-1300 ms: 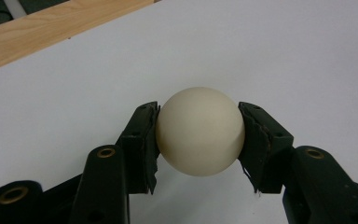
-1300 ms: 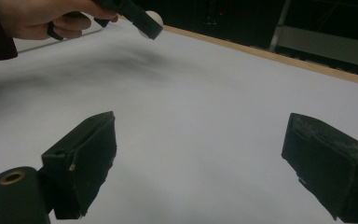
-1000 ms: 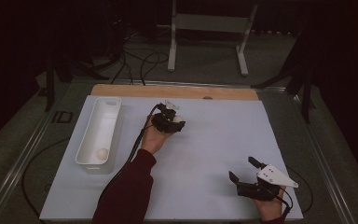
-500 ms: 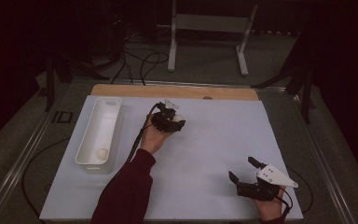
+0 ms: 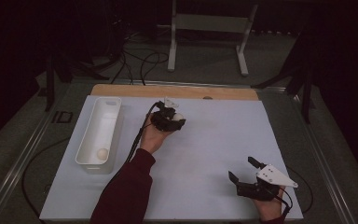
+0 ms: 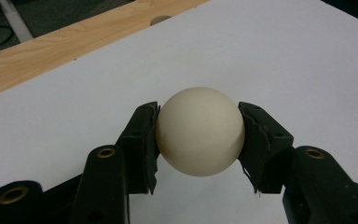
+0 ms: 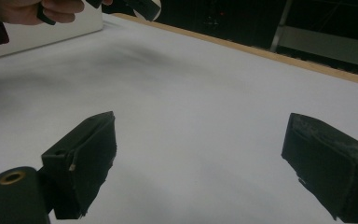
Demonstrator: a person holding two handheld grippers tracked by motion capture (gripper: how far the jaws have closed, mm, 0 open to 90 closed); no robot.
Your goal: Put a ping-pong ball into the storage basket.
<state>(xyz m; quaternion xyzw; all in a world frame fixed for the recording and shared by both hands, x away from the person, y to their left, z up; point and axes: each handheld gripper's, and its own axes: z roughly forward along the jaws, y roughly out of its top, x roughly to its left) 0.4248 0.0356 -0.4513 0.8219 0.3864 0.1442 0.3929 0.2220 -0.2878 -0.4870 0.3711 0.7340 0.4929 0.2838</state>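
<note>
Your cream ball [image 6: 200,131], smooth, hard and likely light (so prone to squirt out), sits pinched across its middle by the left gripper [image 6: 198,135] over the white mat [image 6: 284,60], right gripper [image 7: 200,163] spread, idle.

Left gripper [image 5: 176,117] clamped tight, arm extended forward, right gripper [image 5: 244,170] (jaws wide apart) resting low

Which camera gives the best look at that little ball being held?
The left gripper view: the cream ball sits large between the left gripper's pads. In the high view it is a small pale spot at that gripper.
</note>
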